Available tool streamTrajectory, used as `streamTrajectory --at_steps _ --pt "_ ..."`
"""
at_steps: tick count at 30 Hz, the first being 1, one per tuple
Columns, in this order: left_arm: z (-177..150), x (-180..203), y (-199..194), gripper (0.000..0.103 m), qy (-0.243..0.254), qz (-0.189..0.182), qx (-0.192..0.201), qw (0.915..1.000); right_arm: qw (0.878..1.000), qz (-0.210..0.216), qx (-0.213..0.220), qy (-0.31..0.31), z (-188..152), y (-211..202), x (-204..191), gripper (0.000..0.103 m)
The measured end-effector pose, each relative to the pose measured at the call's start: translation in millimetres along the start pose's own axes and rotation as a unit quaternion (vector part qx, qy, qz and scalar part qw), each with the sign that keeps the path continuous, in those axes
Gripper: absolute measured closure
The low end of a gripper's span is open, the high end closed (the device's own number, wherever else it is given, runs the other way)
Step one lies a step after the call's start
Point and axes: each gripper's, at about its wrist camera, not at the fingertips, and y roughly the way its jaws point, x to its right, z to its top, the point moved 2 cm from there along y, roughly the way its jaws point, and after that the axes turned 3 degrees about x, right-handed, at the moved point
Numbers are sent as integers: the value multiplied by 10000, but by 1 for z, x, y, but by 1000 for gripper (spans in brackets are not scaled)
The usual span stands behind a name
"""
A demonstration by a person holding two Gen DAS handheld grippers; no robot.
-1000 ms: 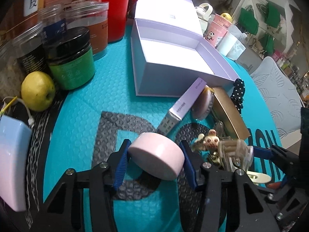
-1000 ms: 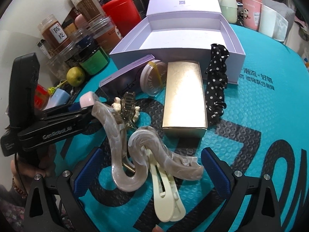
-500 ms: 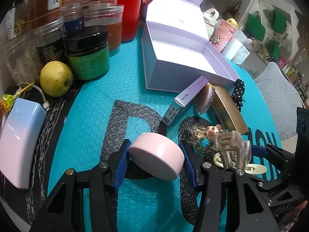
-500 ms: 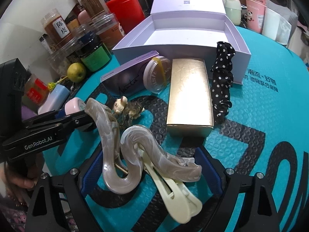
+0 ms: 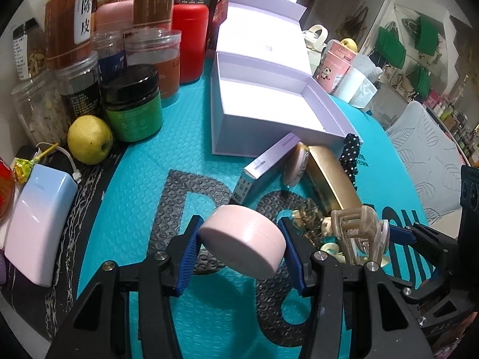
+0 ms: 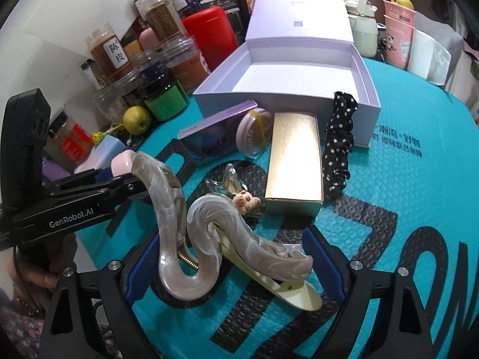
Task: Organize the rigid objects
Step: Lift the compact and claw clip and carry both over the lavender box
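Observation:
My left gripper (image 5: 241,249) is shut on a round pink case (image 5: 242,240) and holds it above the teal mat. My right gripper (image 6: 227,272) is shut on a marbled beige claw hair clip (image 6: 206,230), lifted off the mat; the clip also shows in the left wrist view (image 5: 359,230). An open lilac box (image 6: 299,71) stands behind, empty inside. In front of it lie a purple flat box (image 6: 209,137), a round compact (image 6: 254,133), a gold box (image 6: 295,155) and a black polka-dot scrunchie (image 6: 339,140).
A cream hair clip (image 6: 287,290) and a small bear clip (image 6: 245,200) lie on the mat under my right gripper. Jars (image 5: 131,101), a red canister (image 5: 190,42), a yellow apple (image 5: 89,139) and a pale power bank (image 5: 39,218) crowd the left. Cups (image 6: 398,33) stand at the back right.
Both grippers have risen and pulled back a little with their loads. The claw clip has lifted clear of the cream clip. The pink case stays gripped.

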Motion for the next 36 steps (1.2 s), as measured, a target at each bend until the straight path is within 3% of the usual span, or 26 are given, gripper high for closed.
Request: streamTrajectory --at_steps 18,36 --pt "22 14 -14 52 20 205 433 9988 9991 219 369 68 12 -16 13 12" --pt "63 47 -6 52 389 124 563 9976 9971 22 753 125 52 -38 38 12"
